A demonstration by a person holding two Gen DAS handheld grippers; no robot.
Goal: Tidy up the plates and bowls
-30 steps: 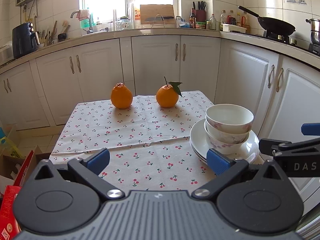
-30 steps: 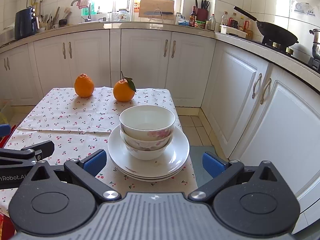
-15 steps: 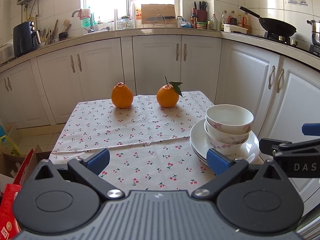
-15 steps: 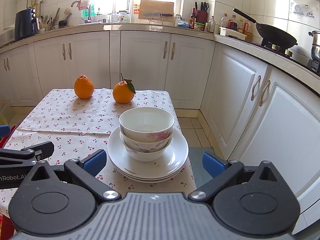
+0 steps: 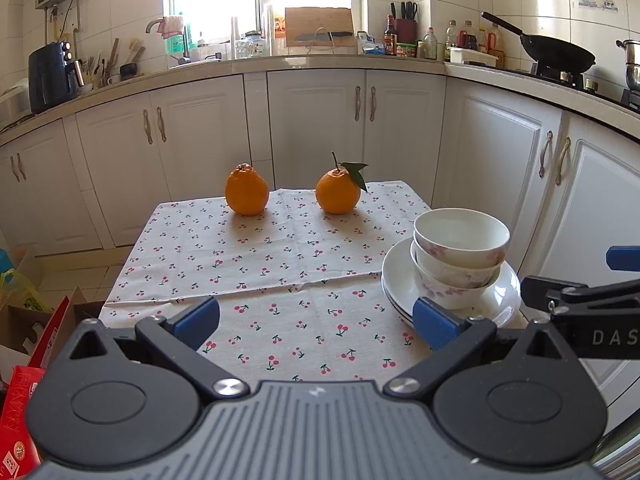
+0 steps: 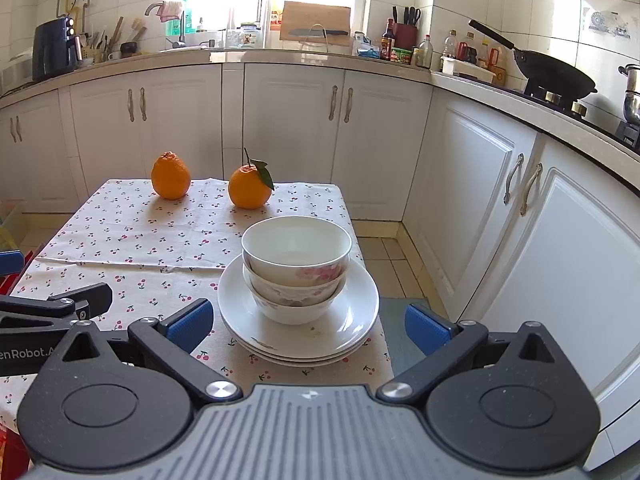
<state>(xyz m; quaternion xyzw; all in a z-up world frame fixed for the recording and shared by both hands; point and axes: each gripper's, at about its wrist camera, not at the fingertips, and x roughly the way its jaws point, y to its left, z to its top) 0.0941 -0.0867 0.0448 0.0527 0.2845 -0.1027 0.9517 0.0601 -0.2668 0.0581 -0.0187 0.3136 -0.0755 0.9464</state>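
Two white bowls with pink flowers [image 6: 296, 264] [image 5: 460, 248] sit nested on a stack of white plates [image 6: 352, 320] [image 5: 394, 284] at the near right corner of the table. My right gripper [image 6: 306, 322] is open just in front of the stack, its blue pads wider than the plates and nothing between them. My left gripper [image 5: 316, 316] is open over the cherry-print cloth [image 5: 280, 248], to the left of the stack; its right pad overlaps the plate rim in view. Each gripper shows at the other view's edge.
Two oranges [image 5: 247, 190] [image 5: 338, 194] stand at the far side of the table. White kitchen cabinets [image 6: 472, 168] run behind and along the right. A red box and cardboard [image 5: 24, 360] lie on the floor at the left. A wok [image 6: 552, 70] sits on the stove.
Both grippers have crept slightly forward and stayed open. The bowls, plates and oranges have not moved.
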